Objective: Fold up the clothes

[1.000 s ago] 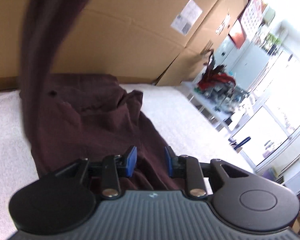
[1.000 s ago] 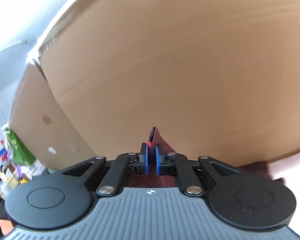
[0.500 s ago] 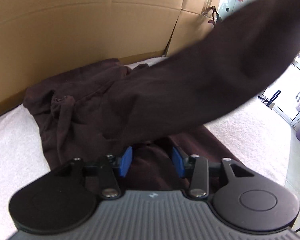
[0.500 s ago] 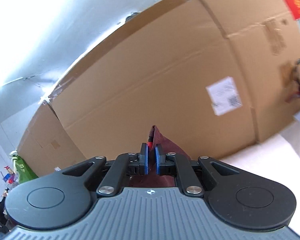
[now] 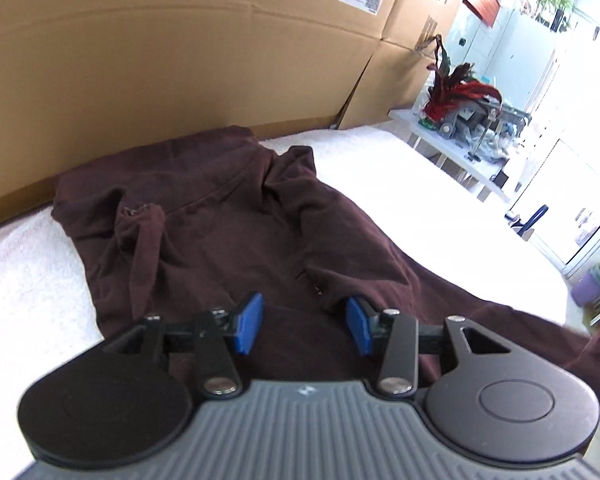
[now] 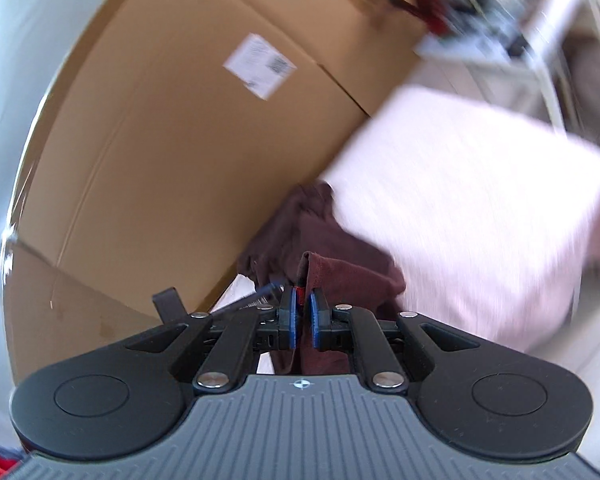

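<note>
A dark maroon garment (image 5: pixel 228 232) lies crumpled on a white towelled surface (image 5: pixel 420 208), its collar toward the cardboard boxes. My left gripper (image 5: pixel 303 312) hovers just over its near part, jaws apart, with cloth below the blue pads but not pinched. One part of the garment (image 5: pixel 520 320) stretches off to the lower right. In the blurred right wrist view, my right gripper (image 6: pixel 302 312) is shut on a folded edge of the maroon garment (image 6: pixel 320 272), which stands up between its pads. The rest of the cloth (image 6: pixel 332 240) lies beyond on the white surface (image 6: pixel 480 200).
Large cardboard boxes (image 5: pixel 180 60) stand as a wall right behind the surface, also in the right wrist view (image 6: pixel 172 140). A small white table with red feathers and clutter (image 5: pixel 460 120) sits at the far right. Bright windows lie beyond.
The hanging part of the garment swept from the left across to the lower right. My left jaws widened. My right gripper dropped and rolled, still gripping the cloth.
</note>
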{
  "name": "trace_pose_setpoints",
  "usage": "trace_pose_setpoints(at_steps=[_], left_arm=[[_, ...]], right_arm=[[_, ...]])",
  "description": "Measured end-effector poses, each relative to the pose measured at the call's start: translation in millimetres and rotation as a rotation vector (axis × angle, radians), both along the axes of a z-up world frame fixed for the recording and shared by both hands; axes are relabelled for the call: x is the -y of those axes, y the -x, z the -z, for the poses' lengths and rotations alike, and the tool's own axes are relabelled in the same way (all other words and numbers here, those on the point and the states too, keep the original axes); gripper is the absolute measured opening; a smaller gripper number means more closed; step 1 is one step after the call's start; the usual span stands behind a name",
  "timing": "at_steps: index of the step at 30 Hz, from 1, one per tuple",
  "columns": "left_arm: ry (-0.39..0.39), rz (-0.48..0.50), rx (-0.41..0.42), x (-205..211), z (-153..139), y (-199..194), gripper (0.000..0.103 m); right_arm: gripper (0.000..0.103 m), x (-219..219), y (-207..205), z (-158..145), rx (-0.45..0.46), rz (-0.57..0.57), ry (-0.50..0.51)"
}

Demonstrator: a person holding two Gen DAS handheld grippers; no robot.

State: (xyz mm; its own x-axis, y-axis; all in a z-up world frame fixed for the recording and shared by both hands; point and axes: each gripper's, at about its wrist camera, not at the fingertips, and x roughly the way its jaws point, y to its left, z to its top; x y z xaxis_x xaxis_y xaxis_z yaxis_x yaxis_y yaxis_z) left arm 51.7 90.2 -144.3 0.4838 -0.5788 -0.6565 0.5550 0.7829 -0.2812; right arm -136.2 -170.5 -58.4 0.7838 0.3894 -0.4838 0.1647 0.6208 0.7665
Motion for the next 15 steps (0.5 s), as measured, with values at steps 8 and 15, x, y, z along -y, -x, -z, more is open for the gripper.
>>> trace_pose_setpoints(at_steps=[8, 15], left_arm=[[0.063, 0.143, -0.013, -15.2, -14.3, 33.3, 0.051], [-0.046, 0.361, 0.182, 2.0, -21.2, 113.8, 0.053]], right_arm=[[0.008, -18.4, 12.7, 11.8, 0.013, 0.109, -0.062], [0.008, -20.8, -13.7, -28.4, 0.160, 0.129, -0.177]])
